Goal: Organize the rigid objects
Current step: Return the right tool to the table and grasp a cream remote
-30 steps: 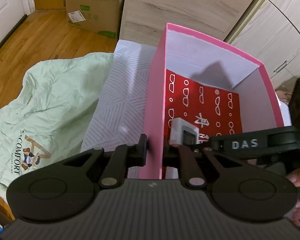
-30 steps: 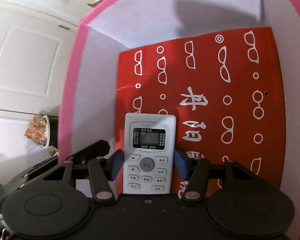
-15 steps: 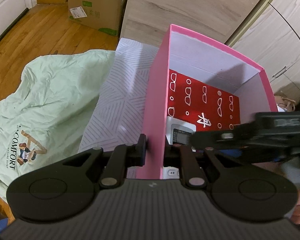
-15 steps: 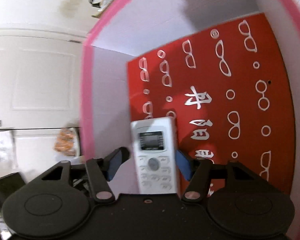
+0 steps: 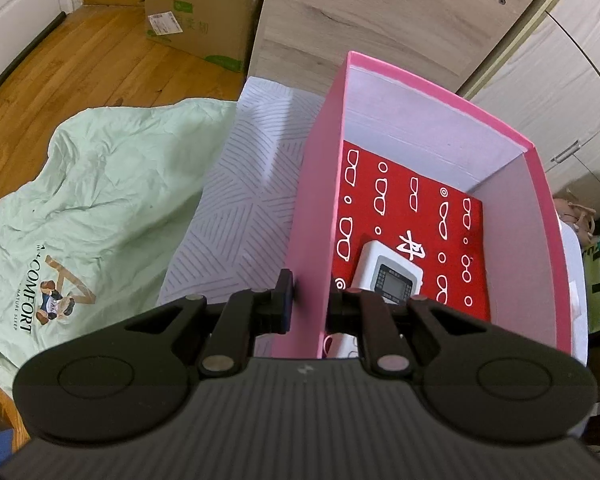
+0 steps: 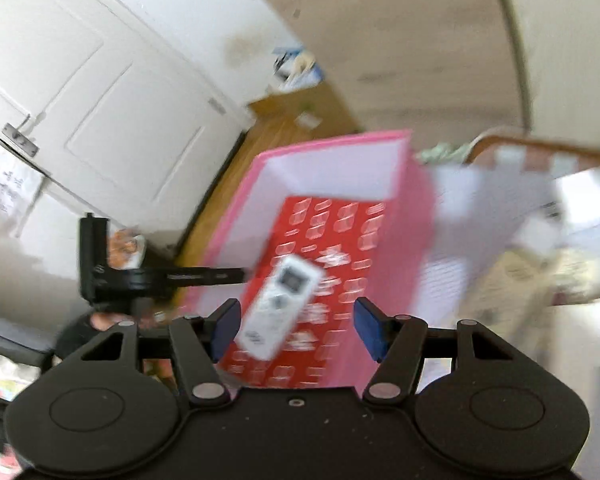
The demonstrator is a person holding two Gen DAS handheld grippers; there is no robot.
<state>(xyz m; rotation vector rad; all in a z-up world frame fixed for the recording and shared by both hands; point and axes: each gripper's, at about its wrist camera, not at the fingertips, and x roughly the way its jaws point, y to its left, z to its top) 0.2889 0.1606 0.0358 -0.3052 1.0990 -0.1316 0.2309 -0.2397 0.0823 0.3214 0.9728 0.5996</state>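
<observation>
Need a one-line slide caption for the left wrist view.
Left gripper clamps the pink box wall; white remote lies inside on red patterned liner.

Box (image 5: 312, 216): centre-right of the left wrist frame, on the patterned sheet (image 5: 244, 200).
Remote (image 5: 388, 276): in the box, lower left part of its floor — lying on the printed liner (image 5: 428, 208).
Quilt (image 5: 88, 200): left of the sheet, mid-left of frame.
Carton (image 5: 200, 16): upper centre, on the wooden floor (image 5: 80, 64) — behind the quilt.

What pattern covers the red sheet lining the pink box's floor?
White eyeglass outlines, small circles and characters on the red sheet; clearest in the left wrist view.
</observation>
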